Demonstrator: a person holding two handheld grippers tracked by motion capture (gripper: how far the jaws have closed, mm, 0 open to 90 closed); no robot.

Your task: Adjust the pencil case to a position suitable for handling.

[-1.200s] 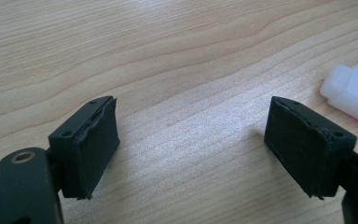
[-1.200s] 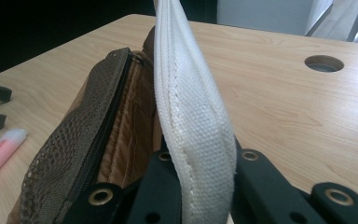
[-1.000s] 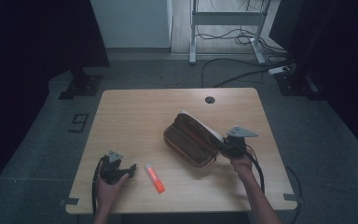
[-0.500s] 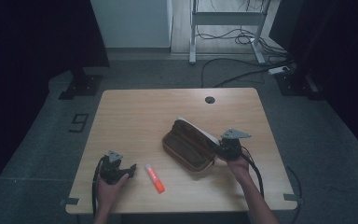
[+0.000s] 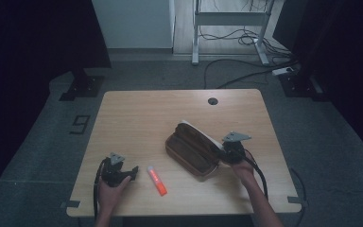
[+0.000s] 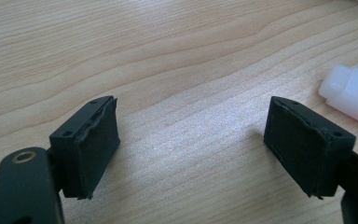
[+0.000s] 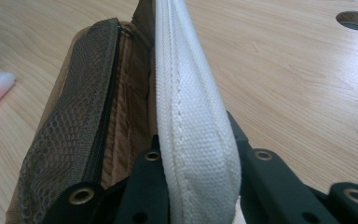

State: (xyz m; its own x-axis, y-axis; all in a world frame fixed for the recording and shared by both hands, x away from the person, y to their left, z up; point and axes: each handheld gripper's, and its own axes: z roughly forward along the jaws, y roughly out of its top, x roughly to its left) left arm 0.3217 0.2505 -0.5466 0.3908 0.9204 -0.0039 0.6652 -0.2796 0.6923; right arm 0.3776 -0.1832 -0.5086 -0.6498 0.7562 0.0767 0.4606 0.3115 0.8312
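Right hand-held gripper [image 5: 223, 154], jaws just eased slightly, is clamped on the white flap [image 7: 191, 112] of the open pouch [image 5: 191, 153] at table [image 5: 137, 118] centre-right. Flap should be kept raised. Left hand-held gripper [image 6: 191, 154] is held open, marker [image 5: 156, 180] at its 3 o'clock.

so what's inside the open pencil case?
Inside the pencil case: brown lining and a dark mesh pocket with a zipper. No loose items are visible in it; the white flap, pinched by the right gripper, hides the far side and the bottom.
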